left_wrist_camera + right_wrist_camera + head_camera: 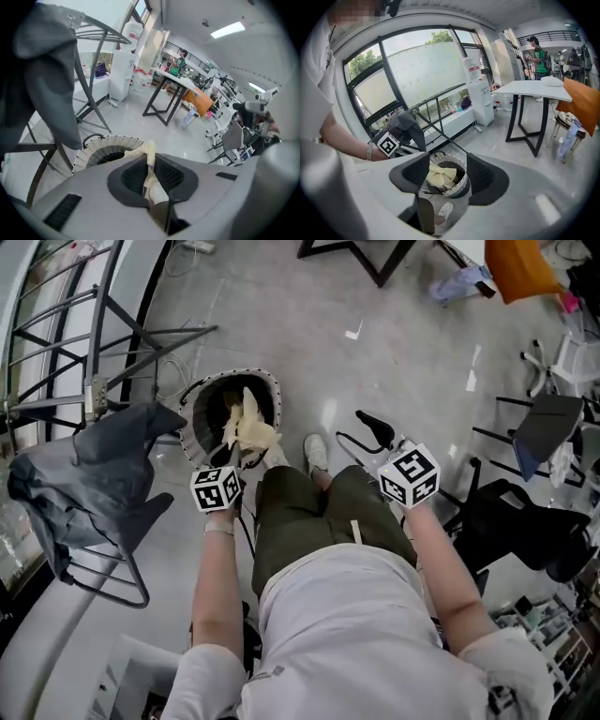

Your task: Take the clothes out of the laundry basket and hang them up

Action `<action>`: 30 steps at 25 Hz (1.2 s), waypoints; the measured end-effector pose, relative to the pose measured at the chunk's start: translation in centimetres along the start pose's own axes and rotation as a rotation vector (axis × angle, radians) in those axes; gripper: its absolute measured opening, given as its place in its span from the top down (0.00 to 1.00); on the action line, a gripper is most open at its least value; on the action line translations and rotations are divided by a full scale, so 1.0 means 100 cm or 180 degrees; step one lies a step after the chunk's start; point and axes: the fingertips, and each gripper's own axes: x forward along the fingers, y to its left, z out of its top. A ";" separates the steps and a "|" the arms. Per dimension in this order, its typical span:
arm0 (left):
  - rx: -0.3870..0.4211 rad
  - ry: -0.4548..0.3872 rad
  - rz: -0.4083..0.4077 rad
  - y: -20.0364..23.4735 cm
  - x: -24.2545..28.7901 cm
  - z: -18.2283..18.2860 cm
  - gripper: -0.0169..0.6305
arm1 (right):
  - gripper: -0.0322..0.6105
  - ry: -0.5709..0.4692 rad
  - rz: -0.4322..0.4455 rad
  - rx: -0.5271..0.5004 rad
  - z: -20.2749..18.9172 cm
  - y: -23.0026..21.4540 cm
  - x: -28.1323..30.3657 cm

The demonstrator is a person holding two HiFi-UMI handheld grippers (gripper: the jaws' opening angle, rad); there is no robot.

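Note:
A round laundry basket (199, 401) with a white ribbed rim stands on the floor in front of my feet. A pale yellow garment (251, 432) rises out of it, and my left gripper (236, 457) is shut on the cloth's upper part. In the left gripper view the cloth (149, 152) is pinched between the jaws of the left gripper (150, 168), above the basket (93, 150). My right gripper (375, 432) hangs to the right, open and holding nothing. Through the right gripper (447, 176) gap I see the basket (461, 180) and the yellow garment (438, 176) far below.
A metal drying rack (66, 324) stands at the left with a dark grey garment (94, 474) draped over it. Black chairs (548, 427) crowd the right side. A black-legged white table (534, 89) and a water dispenser (124, 70) stand farther off.

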 end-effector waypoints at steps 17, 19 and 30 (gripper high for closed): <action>0.0179 -0.2000 0.0354 -0.078 -0.246 0.190 0.92 | 0.57 -0.0232 0.0793 -0.0703 0.054 0.067 0.001; 0.0242 -0.2215 0.0382 -0.090 -0.274 0.208 0.92 | 0.57 -0.0251 0.0885 -0.0738 0.059 0.078 0.008; 0.0568 -0.3053 0.0449 -0.123 -0.394 0.283 0.92 | 0.57 -0.0170 0.1178 -0.1314 0.088 0.162 0.096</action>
